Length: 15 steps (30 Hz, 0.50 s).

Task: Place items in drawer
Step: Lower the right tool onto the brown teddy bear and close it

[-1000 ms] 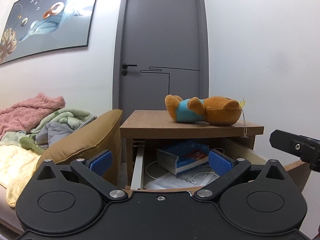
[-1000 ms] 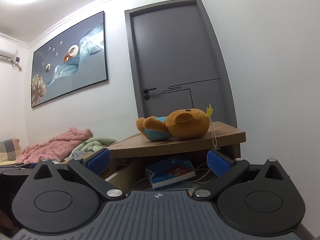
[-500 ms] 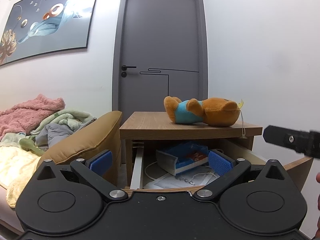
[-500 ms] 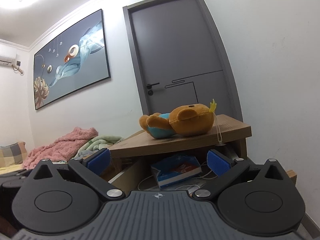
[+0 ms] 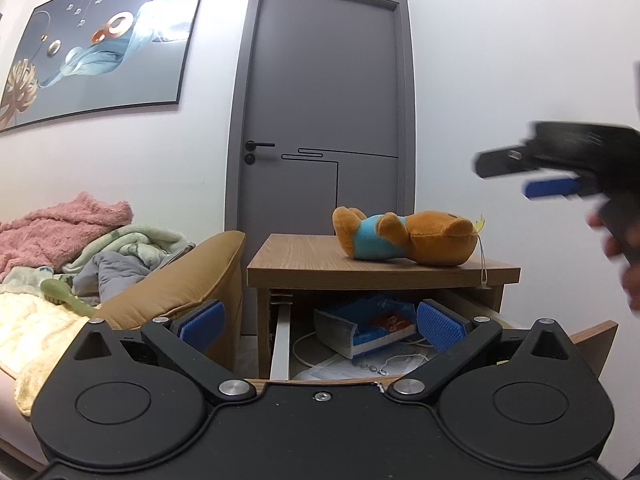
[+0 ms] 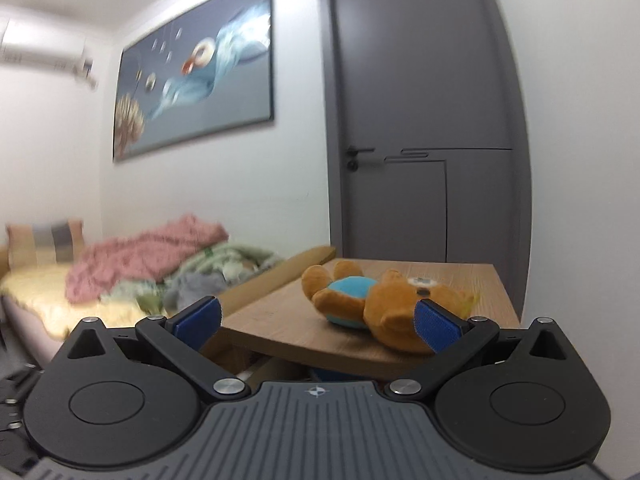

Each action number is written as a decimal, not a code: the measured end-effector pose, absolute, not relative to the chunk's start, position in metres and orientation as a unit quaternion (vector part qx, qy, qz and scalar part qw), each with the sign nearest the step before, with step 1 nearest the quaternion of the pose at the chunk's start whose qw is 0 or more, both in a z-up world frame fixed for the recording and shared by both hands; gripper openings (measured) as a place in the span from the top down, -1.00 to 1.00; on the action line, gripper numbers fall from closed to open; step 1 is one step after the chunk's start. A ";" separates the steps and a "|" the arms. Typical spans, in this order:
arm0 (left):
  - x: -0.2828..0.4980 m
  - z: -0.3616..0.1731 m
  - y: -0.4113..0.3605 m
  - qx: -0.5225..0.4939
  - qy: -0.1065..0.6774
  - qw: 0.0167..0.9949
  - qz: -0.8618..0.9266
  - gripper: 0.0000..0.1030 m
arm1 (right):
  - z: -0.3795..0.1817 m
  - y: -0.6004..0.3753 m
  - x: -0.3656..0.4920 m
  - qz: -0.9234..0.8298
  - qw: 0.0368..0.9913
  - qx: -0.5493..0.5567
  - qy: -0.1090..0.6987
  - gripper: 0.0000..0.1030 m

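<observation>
The right claw (image 6: 318, 318) hides part of the plush bear (image 6: 372, 304); the drawer (image 5: 360, 344) is partly hidden. Both claws gape empty, the left claw (image 5: 320, 320) low before the drawer.

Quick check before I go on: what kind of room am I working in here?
Most likely a bedroom. A bed piled with blankets sits beside a wooden nightstand whose drawer is pulled open, with a plush bear on top. A grey door and a framed picture are behind it.

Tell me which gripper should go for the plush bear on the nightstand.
Right. The right gripper is open, raised above the nightstand top, with the plush bear just ahead between its fingers. The left gripper, also open, sits low, facing the open drawer below the bear.
</observation>
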<state>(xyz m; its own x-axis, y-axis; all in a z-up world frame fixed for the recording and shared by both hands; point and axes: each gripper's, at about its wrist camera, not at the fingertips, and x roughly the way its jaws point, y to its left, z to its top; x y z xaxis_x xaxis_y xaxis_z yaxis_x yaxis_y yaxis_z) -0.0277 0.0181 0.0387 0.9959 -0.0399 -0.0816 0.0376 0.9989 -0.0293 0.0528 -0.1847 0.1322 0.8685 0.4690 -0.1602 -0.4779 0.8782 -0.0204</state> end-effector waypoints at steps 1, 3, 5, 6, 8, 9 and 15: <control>-0.028 0.039 0.018 -0.013 0.041 0.999 -0.020 -0.97 | 0.137 -0.181 0.065 0.246 0.964 -0.043 0.091 -1.00; -0.029 0.038 0.019 -0.011 0.042 0.999 -0.020 -0.98 | 0.145 -0.175 0.088 0.246 0.959 -0.056 0.128 -1.00; -0.030 0.037 0.018 -0.007 0.044 0.999 -0.021 -0.98 | 0.150 -0.170 0.109 0.241 0.954 -0.048 0.170 -1.00; -0.030 0.037 0.017 -0.004 0.044 0.999 -0.021 -0.98 | 0.150 -0.169 0.114 0.243 0.953 -0.031 0.181 -1.00; -0.033 0.036 0.015 0.002 0.039 0.999 -0.030 -0.98 | 0.151 -0.166 0.123 0.248 0.948 -0.005 0.200 -1.00; -0.035 0.036 0.016 0.001 0.035 0.999 -0.034 -0.98 | 0.151 -0.161 0.124 0.254 0.945 -0.009 0.204 -1.00; -0.034 0.034 0.014 -0.008 0.039 0.998 -0.049 -0.98 | 0.151 -0.131 0.146 0.257 0.936 -0.095 0.221 -1.00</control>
<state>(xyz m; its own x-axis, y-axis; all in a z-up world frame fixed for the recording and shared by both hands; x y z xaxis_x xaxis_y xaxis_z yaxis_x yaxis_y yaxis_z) -0.0342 0.0139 0.0343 0.9922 -0.0975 -0.0779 0.0962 0.9952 -0.0194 0.1457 -0.1308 0.1510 0.7706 0.4387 -0.4623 -0.5224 0.8503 -0.0640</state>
